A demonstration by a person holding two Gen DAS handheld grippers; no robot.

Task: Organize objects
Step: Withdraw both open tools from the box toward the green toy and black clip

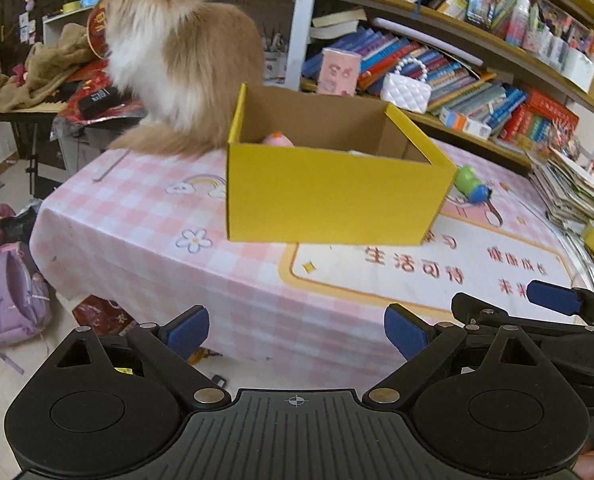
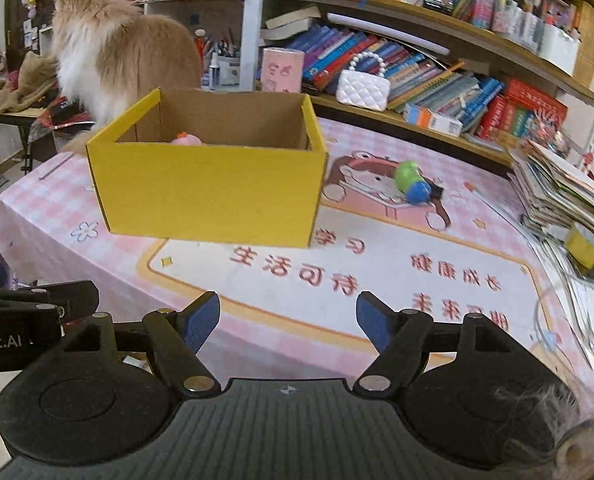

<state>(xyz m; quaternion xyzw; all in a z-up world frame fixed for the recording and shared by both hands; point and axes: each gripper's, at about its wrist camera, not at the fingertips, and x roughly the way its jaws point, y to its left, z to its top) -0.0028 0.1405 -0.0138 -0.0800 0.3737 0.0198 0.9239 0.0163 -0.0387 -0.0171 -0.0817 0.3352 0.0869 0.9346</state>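
Observation:
A yellow cardboard box (image 1: 329, 196) (image 2: 213, 192) stands open-topped on the pink checked table. A pink toy (image 1: 279, 140) (image 2: 188, 140) peeks above its front wall, inside. A green and blue toy (image 1: 472, 185) (image 2: 411, 182) lies on the table just right of the box. My left gripper (image 1: 297, 332) hangs open over the table's near edge, well short of the box, with nothing between its blue pads. My right gripper (image 2: 288, 320) is open too, empty, over the printed mat in front of the box. One of its blue fingertips (image 1: 553, 298) shows at the right of the left wrist view.
A fluffy ginger and white cat (image 1: 177, 48) (image 2: 109, 52) sits on the table behind the box. Bookshelves (image 2: 437, 60) line the back. A stack of papers (image 2: 565, 196) sits at the table's right edge. A purple backpack (image 1: 11, 292) lies on the floor at left.

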